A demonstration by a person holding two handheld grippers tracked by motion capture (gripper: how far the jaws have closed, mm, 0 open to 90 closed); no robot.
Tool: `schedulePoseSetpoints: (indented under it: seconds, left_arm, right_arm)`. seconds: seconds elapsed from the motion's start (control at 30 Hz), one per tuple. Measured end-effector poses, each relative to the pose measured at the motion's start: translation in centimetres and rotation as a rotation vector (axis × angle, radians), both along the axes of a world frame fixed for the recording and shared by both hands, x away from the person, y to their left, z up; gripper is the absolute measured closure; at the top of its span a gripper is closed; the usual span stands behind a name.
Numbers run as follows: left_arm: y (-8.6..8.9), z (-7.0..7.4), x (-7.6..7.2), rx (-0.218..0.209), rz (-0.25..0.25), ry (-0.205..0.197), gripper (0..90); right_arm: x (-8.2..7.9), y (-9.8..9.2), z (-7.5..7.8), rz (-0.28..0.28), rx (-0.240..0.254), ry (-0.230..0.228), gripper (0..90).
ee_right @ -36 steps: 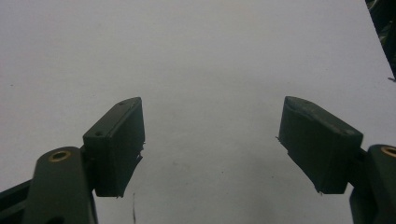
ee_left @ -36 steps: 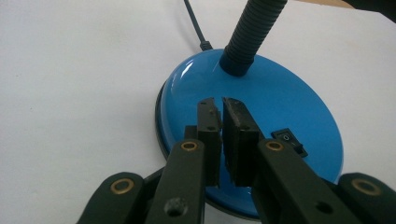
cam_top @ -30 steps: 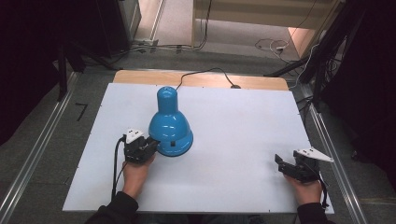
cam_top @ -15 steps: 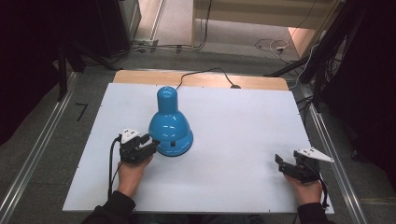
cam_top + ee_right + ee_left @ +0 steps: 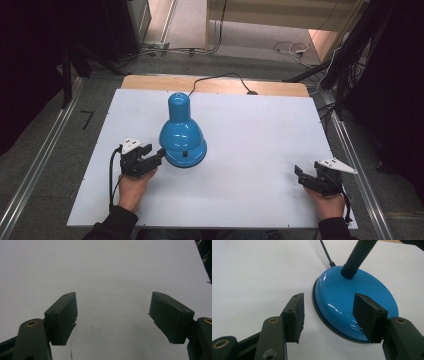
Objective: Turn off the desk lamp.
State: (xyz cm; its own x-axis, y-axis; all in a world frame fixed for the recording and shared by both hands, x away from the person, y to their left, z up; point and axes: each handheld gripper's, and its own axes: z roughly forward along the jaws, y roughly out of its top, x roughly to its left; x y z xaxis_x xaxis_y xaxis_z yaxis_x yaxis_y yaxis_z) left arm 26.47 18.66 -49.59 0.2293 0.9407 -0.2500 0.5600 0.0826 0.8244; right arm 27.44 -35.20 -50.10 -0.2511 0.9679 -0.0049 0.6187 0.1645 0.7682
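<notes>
left gripper view, lamp base (image 5: 352,302) just beyond spread left claw (image 5: 328,315)

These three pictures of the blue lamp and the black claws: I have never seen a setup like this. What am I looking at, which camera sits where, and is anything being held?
No robot here: a person sits at a white table holding a two-jaw gripper in each hand. The high view looks down from above the person's side. It shows the left gripper beside a blue desk lamp, and the right gripper near the table's right edge, far from the lamp. The other two pictures come from cameras riding on the grippers, looking along their black jaws. In the left gripper view the open jaws straddle the rim of the lamp's round base, without gripping it. The right gripper's jaws hang open over bare tabletop. Nothing is held.
</notes>
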Motion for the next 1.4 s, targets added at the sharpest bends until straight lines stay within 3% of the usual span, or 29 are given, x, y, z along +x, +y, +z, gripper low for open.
schedulePoseSetpoints:
  seconds: [0.73,1.4]
  left_arm:
    - [2.2,0.0,-1.4,0.015,0.021,0.010,40.4]
    - [3.1,-0.2,-2.3,0.023,0.034,0.013,38.8]
  right_arm:
    - [0.0,0.1,0.0,0.000,-0.002,0.000,21.0]
    - [-1.0,-0.1,0.9,-0.005,0.050,-0.032,21.0]
